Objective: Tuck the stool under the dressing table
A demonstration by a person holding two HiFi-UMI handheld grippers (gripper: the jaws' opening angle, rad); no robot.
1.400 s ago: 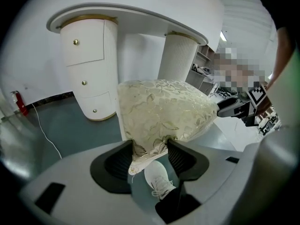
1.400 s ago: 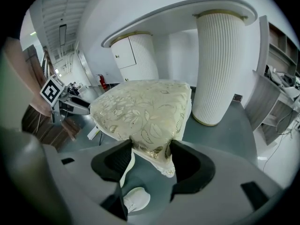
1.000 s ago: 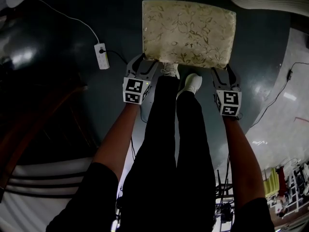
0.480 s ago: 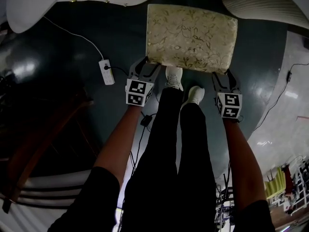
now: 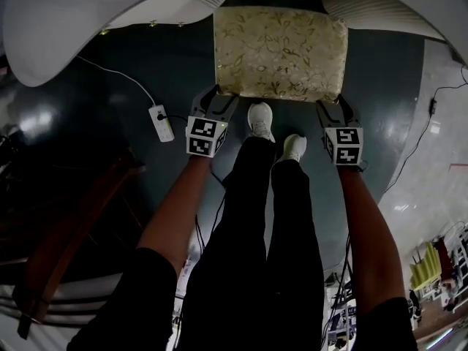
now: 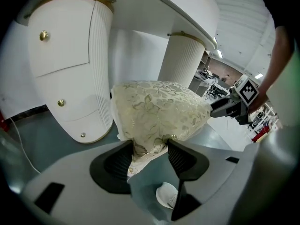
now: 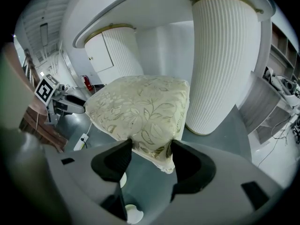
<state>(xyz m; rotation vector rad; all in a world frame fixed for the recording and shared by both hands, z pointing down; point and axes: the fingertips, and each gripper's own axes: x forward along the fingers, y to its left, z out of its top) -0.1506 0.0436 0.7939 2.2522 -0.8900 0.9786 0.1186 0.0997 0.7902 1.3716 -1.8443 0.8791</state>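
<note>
Left claw [image 6: 149, 150] is clamped on the near left corner of the stool [image 5: 280, 52], its two jaws biting the leaf-patterned cushion from either side. My right claw [image 7: 150, 157] pinches the near right corner the same way. I hold it by both near corners so the push goes in straight and the seat cannot swing toward either pedestal.

The stool stands on the dark floor [image 5: 183, 72], just ahead of my shoes [image 5: 259, 121]. It is lined up with the gap between the left pedestal [image 6: 65, 64] and the right pedestal [image 7: 225, 60] of the desk [image 5: 88, 20]. From above, its far edge looks to be right at the front edge of the white top. I judge it barely started into the opening, with most of the seat out in the open.

By count:
- two claws
- one stool
- one desk with two pedestals
- three small gold knobs [image 6: 43, 35] showing on the left pedestal
- two shoes
- one power strip [image 5: 161, 123], lying with its cable on the floor to the left, apart from the stool's path
</note>
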